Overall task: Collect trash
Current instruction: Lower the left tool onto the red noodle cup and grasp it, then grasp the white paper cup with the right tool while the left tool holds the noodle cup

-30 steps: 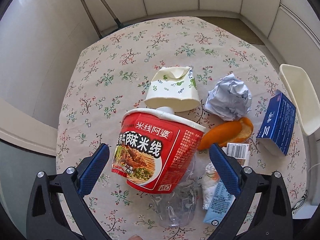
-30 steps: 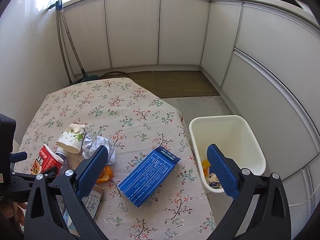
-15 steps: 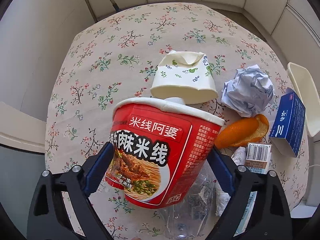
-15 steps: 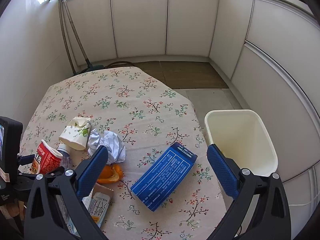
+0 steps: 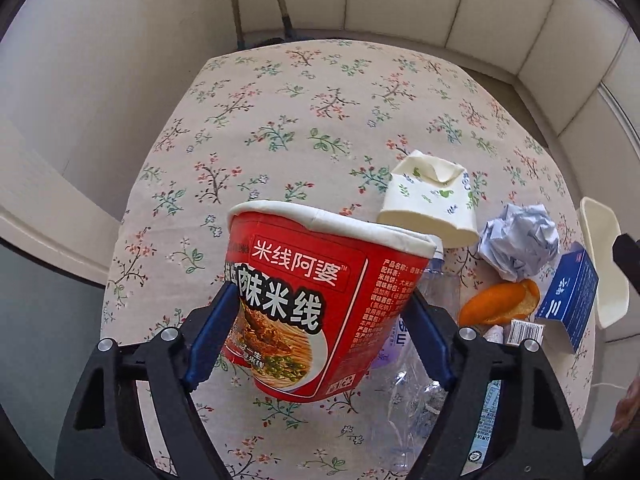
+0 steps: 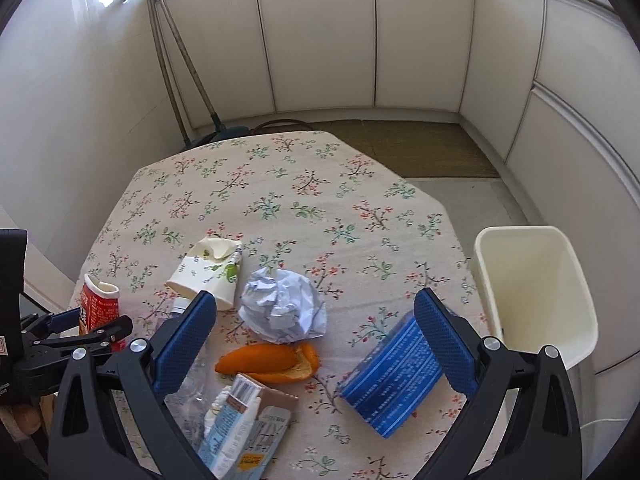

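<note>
My left gripper (image 5: 320, 332) is shut on a red instant noodle cup (image 5: 316, 300), lifted and tilted above the floral tablecloth (image 5: 280, 120); the cup also shows in the right wrist view (image 6: 98, 300). My right gripper (image 6: 316, 344) is open and empty, hovering over a crumpled white paper ball (image 6: 282, 306) and an orange peel (image 6: 268, 362). A blue box (image 6: 394, 372) lies by its right finger. A crushed floral paper cup (image 6: 208, 268) lies to the left.
A white trash bin (image 6: 536, 292) stands on the floor off the table's right edge. A clear plastic bottle (image 5: 412, 392), a small carton (image 6: 240, 420) and wrappers lie at the near table edge. Mop handles (image 6: 172, 68) lean at the far wall.
My left gripper closed on the noodle cup and lifted it, tilting it. My right gripper moved left and forward, over the paper ball and the peel, and stayed open.
</note>
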The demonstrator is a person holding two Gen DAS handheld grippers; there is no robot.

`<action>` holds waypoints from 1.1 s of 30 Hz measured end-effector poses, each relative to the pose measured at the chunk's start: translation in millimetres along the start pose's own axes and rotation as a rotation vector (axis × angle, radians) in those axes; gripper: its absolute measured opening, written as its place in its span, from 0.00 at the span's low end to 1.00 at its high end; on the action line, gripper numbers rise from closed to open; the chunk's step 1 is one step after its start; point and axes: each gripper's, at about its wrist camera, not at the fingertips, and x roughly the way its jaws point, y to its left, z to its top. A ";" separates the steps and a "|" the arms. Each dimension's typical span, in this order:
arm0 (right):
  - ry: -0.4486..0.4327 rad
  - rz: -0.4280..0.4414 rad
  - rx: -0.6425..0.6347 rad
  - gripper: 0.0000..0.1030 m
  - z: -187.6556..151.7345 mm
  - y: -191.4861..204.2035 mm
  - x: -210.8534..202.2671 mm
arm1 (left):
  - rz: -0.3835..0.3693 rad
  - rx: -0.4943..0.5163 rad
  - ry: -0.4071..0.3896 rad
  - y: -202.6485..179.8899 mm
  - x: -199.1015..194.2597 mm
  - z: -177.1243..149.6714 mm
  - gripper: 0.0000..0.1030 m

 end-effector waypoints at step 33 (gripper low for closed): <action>0.346 0.357 0.057 0.25 20.2 81.6 160.0 | -0.100 -0.181 -0.071 51.9 -42.5 11.6 0.75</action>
